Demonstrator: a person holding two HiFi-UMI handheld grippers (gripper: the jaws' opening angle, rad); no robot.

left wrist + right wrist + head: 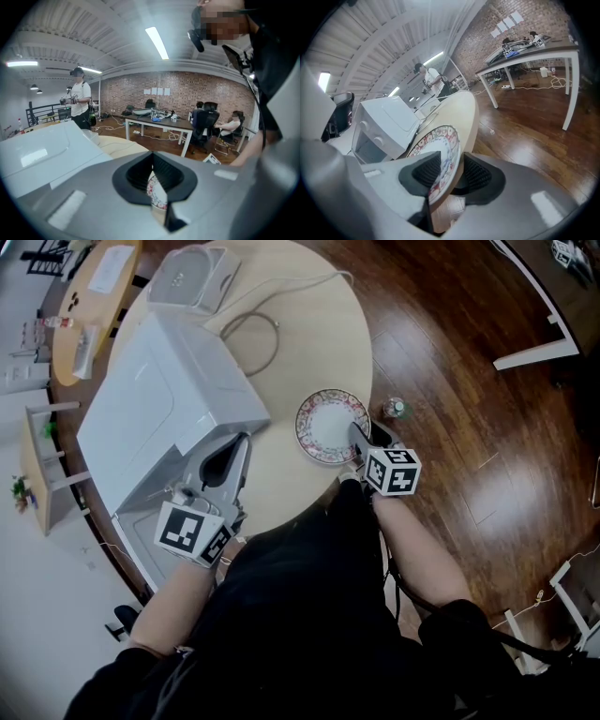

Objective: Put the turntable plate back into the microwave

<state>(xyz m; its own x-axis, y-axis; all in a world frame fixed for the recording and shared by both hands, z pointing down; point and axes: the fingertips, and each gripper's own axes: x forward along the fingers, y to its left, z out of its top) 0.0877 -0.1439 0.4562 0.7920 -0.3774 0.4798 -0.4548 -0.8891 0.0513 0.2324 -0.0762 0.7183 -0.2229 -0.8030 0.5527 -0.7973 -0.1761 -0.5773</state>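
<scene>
We see the right tool (451, 172) part open, its two pads astride the near rim of the plate (328, 426), one above the face and one below. A dark gap shows under the rim, and whether the upper pad touches the glaze we cannot tell. The left tool (152, 177) is clenched on nothing, tips together, close beside the microwave (169, 413).

The plate (white centre, red flowered border) lies on the bench (309, 324) near its right edge, beside the microwave and outside it.

The bench is round and pale, with a grey cable (251, 334) looped on it. Around it we see a dark wood floor (469, 352), a brick wall (187, 89) and seated people (232, 124) far back.
</scene>
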